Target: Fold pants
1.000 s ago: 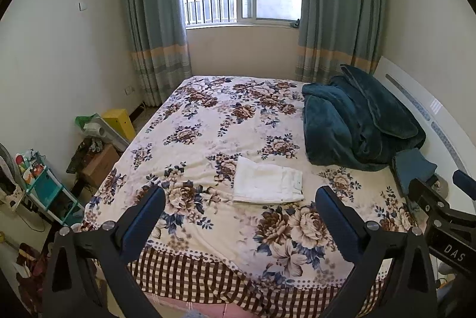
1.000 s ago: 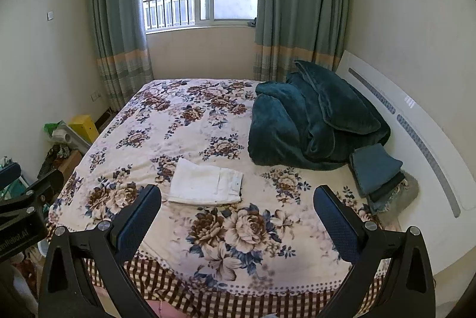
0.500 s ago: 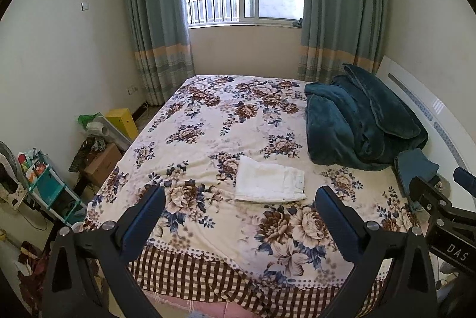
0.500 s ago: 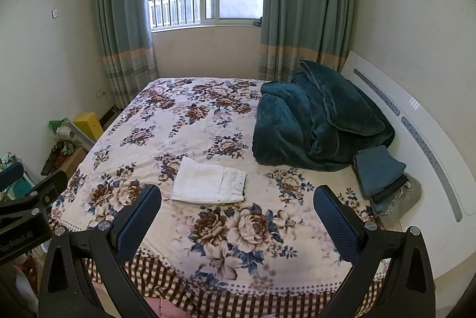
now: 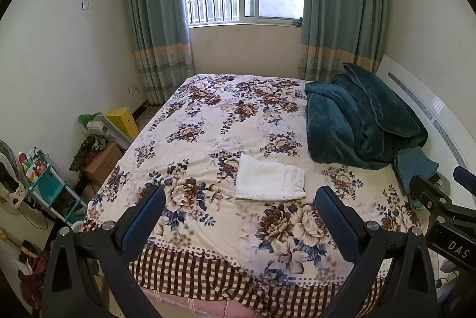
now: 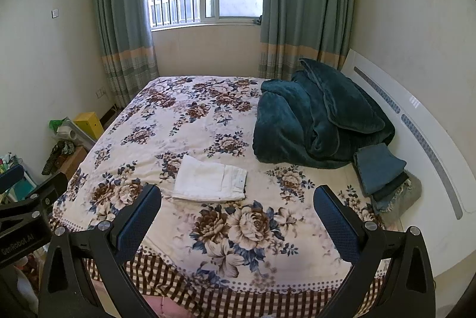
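Note:
White pants (image 5: 269, 182) lie folded into a flat rectangle on the floral bedspread (image 5: 208, 121), near the foot of the bed; they also show in the right wrist view (image 6: 209, 182). My left gripper (image 5: 239, 217) is open and empty, held back from the bed's near edge, well short of the pants. My right gripper (image 6: 238, 215) is open and empty at about the same distance. The right gripper's body (image 5: 443, 217) shows at the right of the left wrist view, and the left gripper's body (image 6: 26, 217) at the left of the right wrist view.
A bundled teal blanket (image 6: 315, 116) lies at the right by the white headboard (image 6: 422, 121). A stack of folded dark clothes (image 6: 383, 172) sits beside it. Boxes and a yellow bin (image 5: 122, 117) and a small shelf (image 5: 44, 187) stand on the floor at left.
Both grippers have drifted slightly back and up from the bed, so the view shifts a little. The pants lie unmoved and both grippers stay open.

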Motion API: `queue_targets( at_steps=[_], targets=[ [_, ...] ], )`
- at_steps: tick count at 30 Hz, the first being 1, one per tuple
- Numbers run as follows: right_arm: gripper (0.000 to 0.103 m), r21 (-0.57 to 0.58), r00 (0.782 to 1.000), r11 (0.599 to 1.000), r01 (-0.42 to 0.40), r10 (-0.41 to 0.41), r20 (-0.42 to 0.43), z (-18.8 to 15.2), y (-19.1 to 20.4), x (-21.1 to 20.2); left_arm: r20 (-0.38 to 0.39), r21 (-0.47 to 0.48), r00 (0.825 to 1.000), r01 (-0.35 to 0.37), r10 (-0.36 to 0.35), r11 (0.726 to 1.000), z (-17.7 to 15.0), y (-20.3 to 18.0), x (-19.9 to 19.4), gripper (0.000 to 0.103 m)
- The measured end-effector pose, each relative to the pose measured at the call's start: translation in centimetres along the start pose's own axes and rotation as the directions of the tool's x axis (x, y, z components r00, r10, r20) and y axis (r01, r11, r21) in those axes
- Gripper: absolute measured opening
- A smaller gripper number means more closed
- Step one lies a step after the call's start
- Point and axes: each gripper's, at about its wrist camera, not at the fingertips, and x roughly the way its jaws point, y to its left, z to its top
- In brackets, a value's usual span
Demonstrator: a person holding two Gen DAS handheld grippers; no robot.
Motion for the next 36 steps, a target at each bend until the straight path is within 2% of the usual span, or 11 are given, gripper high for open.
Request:
queue_targets(
  at_steps=[36],
  targets=[
    [0.103,0.002,1.0,1.0,0.002,-0.002,-0.007,-0.45,0.1,-0.38,0.003,0.003,1.0,0.005,-0.005,1.0,0.18,0.27,0.07,0.103]
  ],
)
